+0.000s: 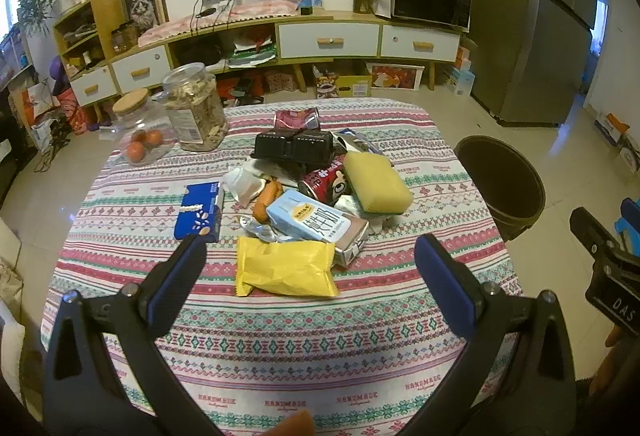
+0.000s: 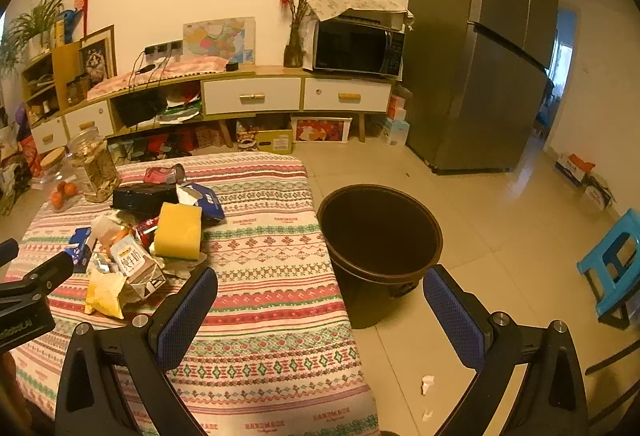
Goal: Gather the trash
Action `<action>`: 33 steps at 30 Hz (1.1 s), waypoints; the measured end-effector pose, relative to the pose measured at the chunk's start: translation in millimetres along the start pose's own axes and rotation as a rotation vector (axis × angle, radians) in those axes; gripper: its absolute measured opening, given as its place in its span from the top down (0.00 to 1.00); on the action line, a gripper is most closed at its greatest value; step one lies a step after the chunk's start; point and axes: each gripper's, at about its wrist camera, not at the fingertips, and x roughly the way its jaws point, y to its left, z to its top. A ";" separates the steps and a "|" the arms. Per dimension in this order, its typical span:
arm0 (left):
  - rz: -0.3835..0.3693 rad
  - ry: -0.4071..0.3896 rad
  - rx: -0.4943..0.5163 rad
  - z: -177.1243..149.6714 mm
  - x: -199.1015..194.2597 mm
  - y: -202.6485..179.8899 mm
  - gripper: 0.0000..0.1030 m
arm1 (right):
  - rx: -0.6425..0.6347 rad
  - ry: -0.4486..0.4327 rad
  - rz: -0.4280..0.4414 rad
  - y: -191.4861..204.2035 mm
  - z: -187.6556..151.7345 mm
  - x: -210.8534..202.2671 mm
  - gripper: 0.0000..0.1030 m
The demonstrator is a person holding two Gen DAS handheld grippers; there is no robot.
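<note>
A pile of trash (image 1: pixel 308 191) sits in the middle of the tabletop (image 1: pixel 280 336). The yellow bag (image 1: pixel 286 268) is at the near side of the pile. The dark bin (image 2: pixel 380 240) stands on the floor beside the tabletop. The left tool (image 1: pixel 310 256) and the right tool (image 2: pixel 320 292) both have fingers wide apart, holding nothing.

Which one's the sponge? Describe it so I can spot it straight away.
Start at the table with the striped patterned cloth and find the trash pile at its centre. On the pile's side nearest the dark bin lies the sponge: a plain yellow block with a green underside, unprinted unlike the wrappers around it.
</note>
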 end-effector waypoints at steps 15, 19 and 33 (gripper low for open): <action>0.012 -0.004 -0.004 -2.5 -2.4 4.5 0.00 | 0.005 -0.013 0.010 1.8 -1.4 -0.7 0.00; 0.014 0.002 -0.006 -3.9 -2.4 5.5 0.00 | 0.006 -0.013 0.006 0.8 -2.2 -1.4 0.00; 0.019 0.029 -0.024 -2.8 1.9 8.9 0.00 | 0.008 0.018 -0.009 -2.0 1.9 7.0 0.00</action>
